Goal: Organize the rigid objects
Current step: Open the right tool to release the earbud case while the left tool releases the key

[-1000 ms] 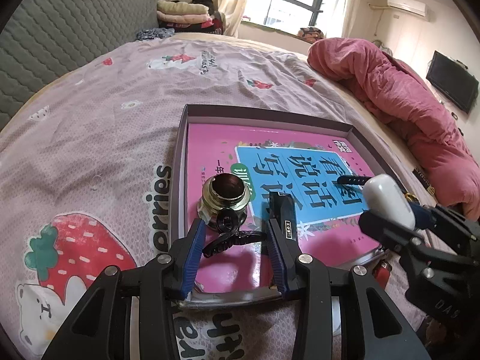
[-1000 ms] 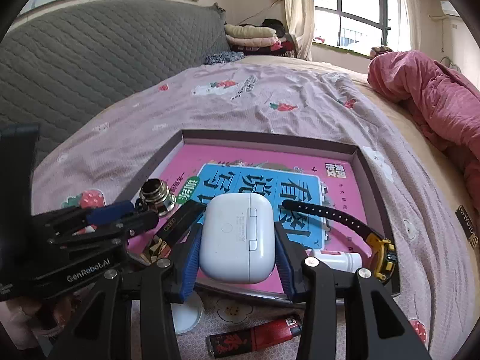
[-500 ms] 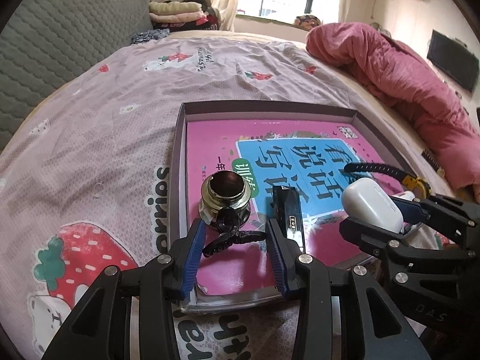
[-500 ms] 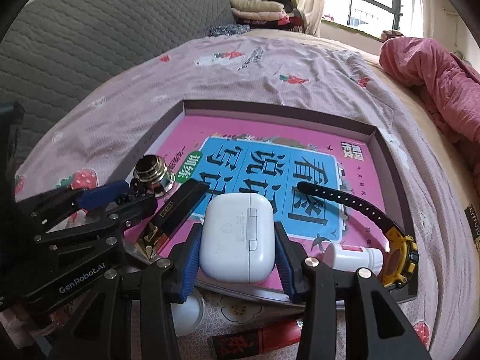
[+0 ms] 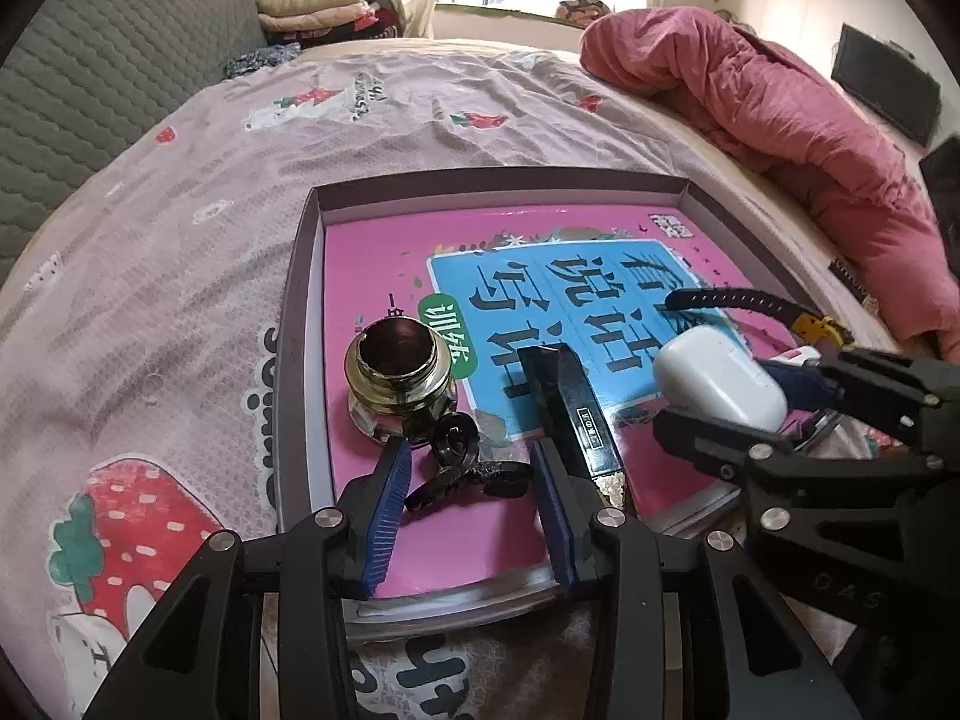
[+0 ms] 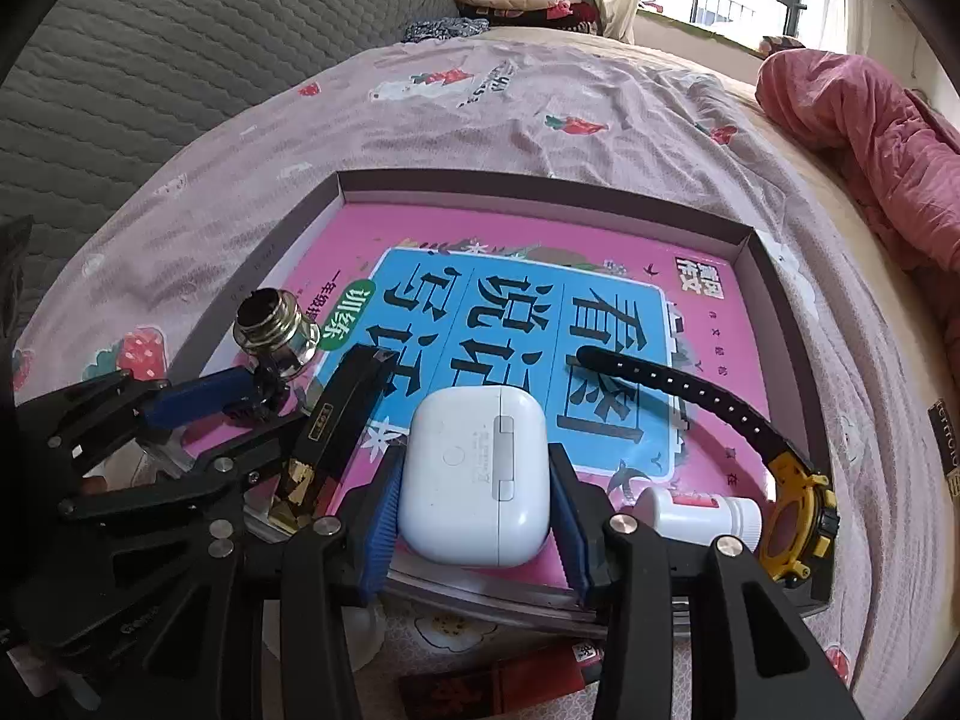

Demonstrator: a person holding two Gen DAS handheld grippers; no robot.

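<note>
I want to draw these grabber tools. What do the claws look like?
Both claws, left and right, are matte black angular frames with round silver bolt heads. Each has two fingers lined with ridged blue pads. Faint embossed lettering marks the black bodies. No cables or sleeves show.

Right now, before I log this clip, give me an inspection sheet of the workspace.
Surface: bed sheet with strawberry print; shallow box on it, lined with a pink book.
Job's things: white earbud case, black hair clip, metal threaded fitting, black bar, watch, white bottle.
Clutter: red lighter outside the box.
Grippers: right claw shut on the earbud case; left claw around the hair clip, contact unclear.
Cables: nothing seen.
Surroundings: pink quilt, headboard, window.
</note>
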